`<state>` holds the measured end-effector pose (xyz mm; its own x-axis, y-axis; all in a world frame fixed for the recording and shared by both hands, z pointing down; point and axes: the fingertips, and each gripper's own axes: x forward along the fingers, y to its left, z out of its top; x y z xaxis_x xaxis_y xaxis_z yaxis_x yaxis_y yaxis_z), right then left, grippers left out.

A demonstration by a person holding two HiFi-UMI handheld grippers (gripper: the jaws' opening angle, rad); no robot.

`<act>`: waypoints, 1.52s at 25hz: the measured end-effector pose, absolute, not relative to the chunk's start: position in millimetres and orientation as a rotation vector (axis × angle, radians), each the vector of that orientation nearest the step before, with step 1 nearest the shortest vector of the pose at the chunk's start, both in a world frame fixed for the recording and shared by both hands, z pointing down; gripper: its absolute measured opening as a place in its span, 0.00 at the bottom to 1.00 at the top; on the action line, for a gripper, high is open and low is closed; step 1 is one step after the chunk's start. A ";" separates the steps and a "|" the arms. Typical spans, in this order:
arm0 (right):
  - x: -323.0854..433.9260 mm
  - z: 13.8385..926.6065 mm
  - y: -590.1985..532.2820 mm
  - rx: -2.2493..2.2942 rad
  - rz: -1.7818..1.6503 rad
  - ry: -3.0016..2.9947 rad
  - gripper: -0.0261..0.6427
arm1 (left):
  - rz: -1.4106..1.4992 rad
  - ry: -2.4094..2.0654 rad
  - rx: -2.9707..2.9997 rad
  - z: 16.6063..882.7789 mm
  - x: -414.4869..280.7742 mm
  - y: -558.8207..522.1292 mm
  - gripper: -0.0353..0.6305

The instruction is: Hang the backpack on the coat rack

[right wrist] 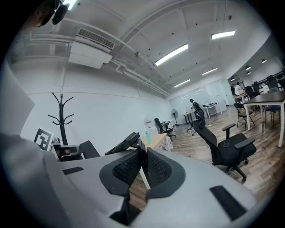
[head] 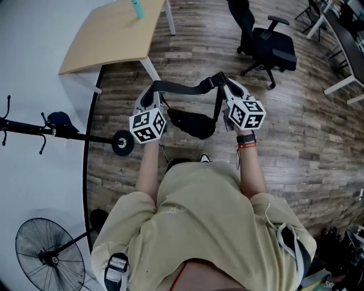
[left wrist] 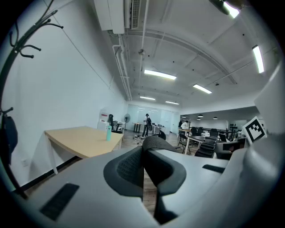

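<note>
A small black backpack (head: 191,123) hangs below its black strap (head: 182,88), which is stretched between my two grippers in front of the person's chest. My left gripper (head: 152,94) is shut on the strap's left end (left wrist: 151,143). My right gripper (head: 225,84) is shut on the strap's right end by the buckle (right wrist: 128,142). The black coat rack (head: 62,133) stands to the left by the white wall, with its round base (head: 122,142) on the floor. Its curved hooks (left wrist: 22,42) rise at the left gripper view's left edge, and the rack (right wrist: 63,116) also shows in the right gripper view.
A light wooden table (head: 108,34) with a teal bottle (head: 137,8) stands ahead on the left. A black office chair (head: 267,45) is ahead on the right and white desks (head: 347,45) stand farther right. A floor fan (head: 48,256) is behind on the left.
</note>
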<state>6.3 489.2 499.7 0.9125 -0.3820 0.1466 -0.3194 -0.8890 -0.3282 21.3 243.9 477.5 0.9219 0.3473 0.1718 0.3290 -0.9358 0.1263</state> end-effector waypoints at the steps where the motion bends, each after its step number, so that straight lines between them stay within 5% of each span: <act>1: 7.3 500.5 487.6 -2.778 -0.303 0.533 0.11 | 0.293 0.514 2.983 478.7 20.4 244.7 0.09; 15: 74.9 519.3 443.4 -2.754 -0.363 0.739 0.11 | 0.315 0.339 2.970 505.9 51.3 220.8 0.09; 38: 262.3 491.7 168.1 -2.643 -0.514 1.110 0.11 | 0.318 0.029 2.955 483.5 178.0 -10.5 0.09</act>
